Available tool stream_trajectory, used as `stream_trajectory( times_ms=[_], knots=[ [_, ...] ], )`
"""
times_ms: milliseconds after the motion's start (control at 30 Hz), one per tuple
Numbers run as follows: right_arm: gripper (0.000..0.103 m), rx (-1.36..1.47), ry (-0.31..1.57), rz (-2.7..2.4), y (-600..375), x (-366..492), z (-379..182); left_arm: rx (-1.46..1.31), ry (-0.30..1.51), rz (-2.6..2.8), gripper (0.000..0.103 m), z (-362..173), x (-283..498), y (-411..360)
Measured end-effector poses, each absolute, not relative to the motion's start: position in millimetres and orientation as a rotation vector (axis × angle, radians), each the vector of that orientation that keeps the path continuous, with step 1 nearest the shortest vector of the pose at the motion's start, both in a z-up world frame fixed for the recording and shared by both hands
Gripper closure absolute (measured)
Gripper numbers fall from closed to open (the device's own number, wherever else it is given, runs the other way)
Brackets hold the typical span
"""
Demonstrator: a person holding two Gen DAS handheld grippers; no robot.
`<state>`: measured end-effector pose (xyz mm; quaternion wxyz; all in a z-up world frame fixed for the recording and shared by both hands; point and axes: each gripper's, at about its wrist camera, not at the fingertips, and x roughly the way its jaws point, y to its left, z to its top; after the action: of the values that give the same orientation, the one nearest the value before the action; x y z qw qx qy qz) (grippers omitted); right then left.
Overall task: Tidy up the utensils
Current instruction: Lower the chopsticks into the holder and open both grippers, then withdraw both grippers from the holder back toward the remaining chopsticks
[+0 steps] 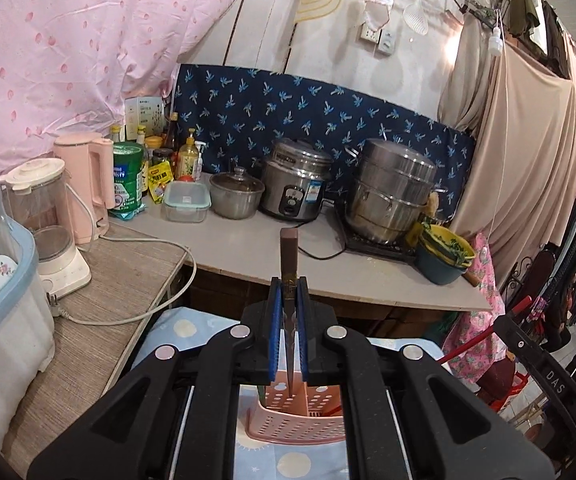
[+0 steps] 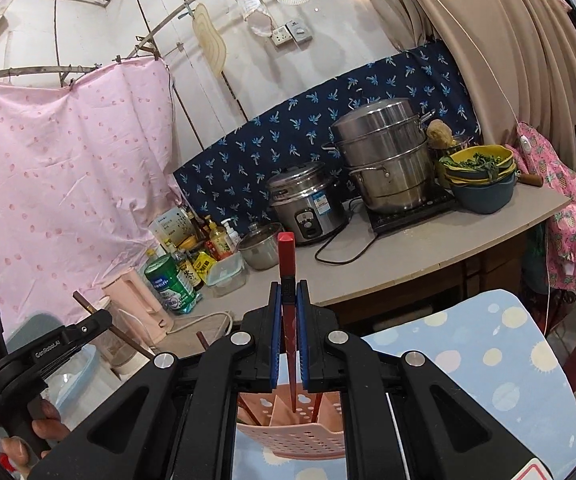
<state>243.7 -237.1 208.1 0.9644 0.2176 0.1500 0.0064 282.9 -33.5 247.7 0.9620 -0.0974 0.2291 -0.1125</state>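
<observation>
Now you are holding one chopstick in each gripper, both above the holder. Your left gripper [image 1: 289, 292] is clamping its blue pads [image 1: 275, 308] on a brown chopstick [image 1: 289, 256], which is standing nearly upright between them, its square butt end poking up past the fingertips and its thin tip hanging down just over the pink perforated holder [image 1: 296, 424]. Whether the tip is touching the holder, you cannot tell from the left wrist view.

Your right gripper [image 2: 289, 296] is pinching a red chopstick [image 2: 286, 256] the same way, fingers closed tight on its shaft, butt end up, tip pointing down into the top of the holder [image 2: 292, 436]. From the right wrist view, the holder is showing inner dividers and at least one more stick leaning in it at the right side. It is sitting on a pale blue cloth [image 2: 488, 360] printed with round spots.

At the left edge of the right wrist view, your left hand [image 2: 44, 428] is wrapping around the other gripper's handle, with the brown chopstick sticking out at a slant.

Beyond both grippers, a grey counter [image 1: 248, 248] is carrying a rice cooker [image 1: 296, 180], a steamer [image 1: 392, 192], a lidded pot [image 1: 236, 194] and stacked bowls [image 1: 444, 256].
</observation>
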Motion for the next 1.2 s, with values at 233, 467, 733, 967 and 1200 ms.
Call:
stream_trajectory(
  times_ms=[233, 467, 733, 967, 1200],
  knots=[
    [0.096, 0.439, 0.382, 0.014, -236, 266, 175, -0.187, 0.533, -0.225, 0.096, 214, 301, -37],
    [0.095, 0.427, 0.438, 0.028, -224, 278, 152, -0.177, 0.561, -0.225, 0.095, 193, 307, -35],
    [0.086, 0.429, 0.431, 0.027, -220, 274, 154, -0.163, 0.514, -0.19, 0.076, 197, 295, -31],
    [0.077, 0.419, 0.395, 0.023, -224, 248, 165, -0.154, 0.492, -0.178, 0.069, 207, 277, -27],
    [0.077, 0.381, 0.427, 0.027, -219, 213, 155, -0.154, 0.526, -0.176, 0.068, 198, 248, -16]
  ],
)
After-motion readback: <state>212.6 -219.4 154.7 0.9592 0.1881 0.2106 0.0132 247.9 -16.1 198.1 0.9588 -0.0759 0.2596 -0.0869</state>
